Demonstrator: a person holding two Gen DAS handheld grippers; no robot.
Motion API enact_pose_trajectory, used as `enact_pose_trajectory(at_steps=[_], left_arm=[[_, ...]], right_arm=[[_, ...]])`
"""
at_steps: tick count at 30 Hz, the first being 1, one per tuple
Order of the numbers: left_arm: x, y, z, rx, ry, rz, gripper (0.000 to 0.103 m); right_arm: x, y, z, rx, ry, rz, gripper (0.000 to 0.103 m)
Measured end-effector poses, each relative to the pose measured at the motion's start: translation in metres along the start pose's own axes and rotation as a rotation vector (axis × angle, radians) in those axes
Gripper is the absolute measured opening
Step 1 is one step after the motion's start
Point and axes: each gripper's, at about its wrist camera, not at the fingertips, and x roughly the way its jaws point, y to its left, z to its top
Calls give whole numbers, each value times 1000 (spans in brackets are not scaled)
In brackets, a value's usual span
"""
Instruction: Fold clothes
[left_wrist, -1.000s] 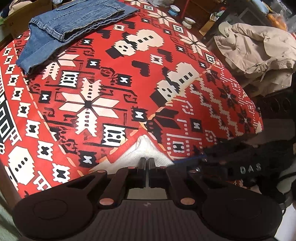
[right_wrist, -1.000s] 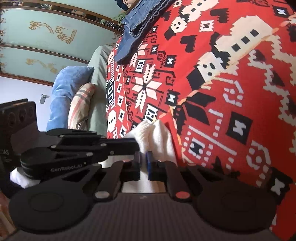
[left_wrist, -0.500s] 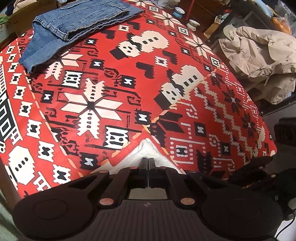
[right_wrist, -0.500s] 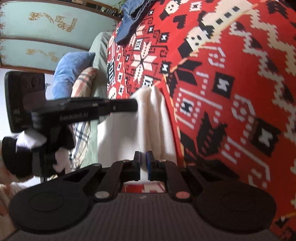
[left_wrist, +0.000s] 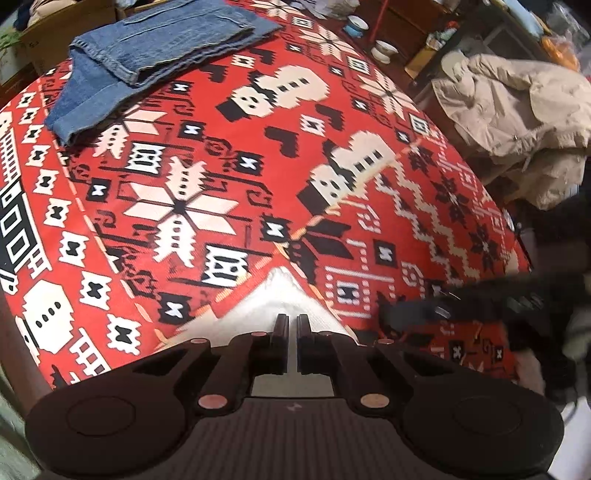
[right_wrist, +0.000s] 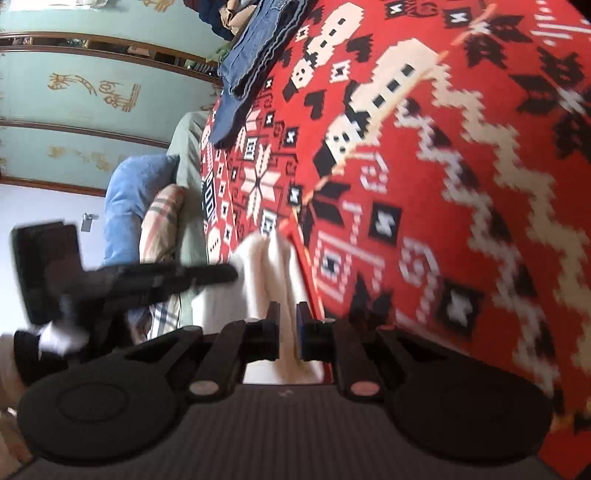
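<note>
The white cloth (left_wrist: 284, 299), lying on the red patterned bed (left_wrist: 221, 155), is being pinched by the left hand-held gripper (left_wrist: 292, 325); directly ahead, it is being released by the opening right hand-held gripper (right_wrist: 287, 314).

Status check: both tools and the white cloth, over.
Left tool shut on white cloth. Right tool jaws opening, cloth fold still between them. Folded jeans far side of red patterned cover, clear of the work.

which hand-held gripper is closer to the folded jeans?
Left. The left hand-held gripper pinches the white cloth, the folded jeans across the blanket; the right hand-held gripper sits farther out, jaws opening around that cloth.
</note>
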Motion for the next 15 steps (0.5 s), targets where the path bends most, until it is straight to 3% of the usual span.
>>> enact_pose_trajectory(at_steps=[8,15], left_arm=[[6,-1,-1,-15,2,0,3],[8,-1,-1,-16,1,2,4]], right_arm=[[58,10,37,-57,23,-1,12],[77,13,47,-89,67,20,13]])
